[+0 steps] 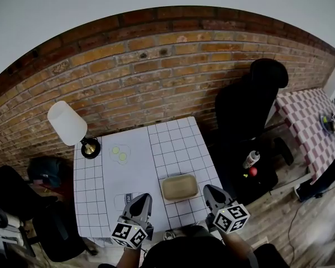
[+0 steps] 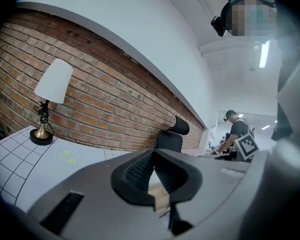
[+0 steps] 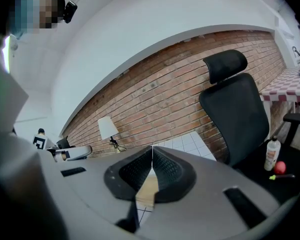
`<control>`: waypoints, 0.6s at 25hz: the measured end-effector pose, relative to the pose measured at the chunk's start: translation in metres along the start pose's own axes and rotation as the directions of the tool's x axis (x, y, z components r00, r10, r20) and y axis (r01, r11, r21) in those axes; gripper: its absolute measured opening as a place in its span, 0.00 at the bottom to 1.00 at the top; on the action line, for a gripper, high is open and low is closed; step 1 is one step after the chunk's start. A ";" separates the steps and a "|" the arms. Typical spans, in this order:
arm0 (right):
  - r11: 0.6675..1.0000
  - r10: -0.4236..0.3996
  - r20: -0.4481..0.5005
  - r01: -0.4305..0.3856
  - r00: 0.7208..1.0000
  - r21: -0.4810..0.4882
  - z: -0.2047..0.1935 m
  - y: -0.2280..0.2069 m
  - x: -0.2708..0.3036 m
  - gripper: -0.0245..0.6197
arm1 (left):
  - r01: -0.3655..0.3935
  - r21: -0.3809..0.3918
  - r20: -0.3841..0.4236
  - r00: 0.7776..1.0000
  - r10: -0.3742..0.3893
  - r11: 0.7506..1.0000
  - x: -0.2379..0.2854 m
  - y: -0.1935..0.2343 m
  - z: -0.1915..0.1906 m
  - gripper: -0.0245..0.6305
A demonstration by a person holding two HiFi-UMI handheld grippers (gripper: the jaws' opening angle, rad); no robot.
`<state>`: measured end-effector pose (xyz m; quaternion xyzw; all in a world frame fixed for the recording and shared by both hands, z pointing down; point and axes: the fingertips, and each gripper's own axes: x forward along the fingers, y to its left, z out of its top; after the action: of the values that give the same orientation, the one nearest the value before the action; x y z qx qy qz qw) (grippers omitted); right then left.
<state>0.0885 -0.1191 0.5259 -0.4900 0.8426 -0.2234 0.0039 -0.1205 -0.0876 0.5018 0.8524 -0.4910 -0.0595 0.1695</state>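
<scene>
Beside the tan rounded tray (image 1: 179, 187), left gripper (image 1: 143, 197) and right gripper (image 1: 209, 188) hold ribbed fingers (image 3: 138, 171) closed, empty.

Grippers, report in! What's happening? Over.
Left gripper shut, empty. Right gripper shut, empty. Tray on table between them, untouched. Nothing in the way.

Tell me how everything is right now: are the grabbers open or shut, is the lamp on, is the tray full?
Left gripper: shut, nothing between its jaws.
Right gripper: shut, nothing between its jaws.
Tray: flat on the table, empty.
Lamp: upright, looks unlit.
Office chair: upright, nobody in it.
</scene>
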 end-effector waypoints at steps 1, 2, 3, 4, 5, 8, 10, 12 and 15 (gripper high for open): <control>1.000 -0.002 -0.002 0.002 1.000 0.001 -0.001 -0.002 0.003 0.04 | -0.002 0.003 -0.005 1.000 0.002 1.000 0.003 0.001 -0.001 0.05; 1.000 -0.004 -0.004 0.004 1.000 0.001 -0.002 -0.005 0.005 0.04 | -0.005 0.006 -0.012 1.000 0.005 1.000 0.006 0.002 -0.003 0.05; 1.000 -0.006 -0.006 0.006 1.000 0.002 -0.003 -0.007 0.007 0.04 | -0.008 0.010 -0.020 1.000 0.008 1.000 0.009 0.003 -0.006 0.05; 1.000 -0.007 -0.008 0.007 1.000 0.002 -0.004 -0.009 0.009 0.04 | -0.011 0.012 -0.026 1.000 0.011 1.000 0.012 0.004 -0.008 0.05; 1.000 -0.006 -0.011 0.006 1.000 0.002 -0.005 -0.010 0.011 0.04 | -0.013 0.013 -0.032 0.999 0.013 1.000 0.014 0.005 -0.010 0.05; 1.000 0.001 -0.023 -0.001 1.000 0.005 -0.010 -0.013 0.017 0.04 | -0.018 0.005 -0.044 0.999 0.019 1.000 0.019 0.009 -0.018 0.05; 1.000 0.003 -0.034 -0.003 0.999 0.000 -0.013 -0.014 0.021 0.05 | -0.026 -0.009 -0.054 0.998 0.026 1.000 0.021 0.014 -0.023 0.05; 1.000 0.007 -0.047 -0.007 0.999 -0.005 -0.017 -0.015 0.025 0.05 | -0.031 -0.017 -0.069 0.997 0.030 0.999 0.023 0.018 -0.029 0.05; 1.000 0.009 -0.071 -0.010 0.997 -0.006 -0.024 -0.018 0.031 0.05 | -0.039 -0.023 -0.090 0.995 0.036 0.999 0.027 0.025 -0.037 0.05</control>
<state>0.0821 -0.1435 0.5612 -0.4777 0.8453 -0.2379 -0.0267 -0.1170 -0.1135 0.5466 0.8427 -0.4980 -0.0241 0.2031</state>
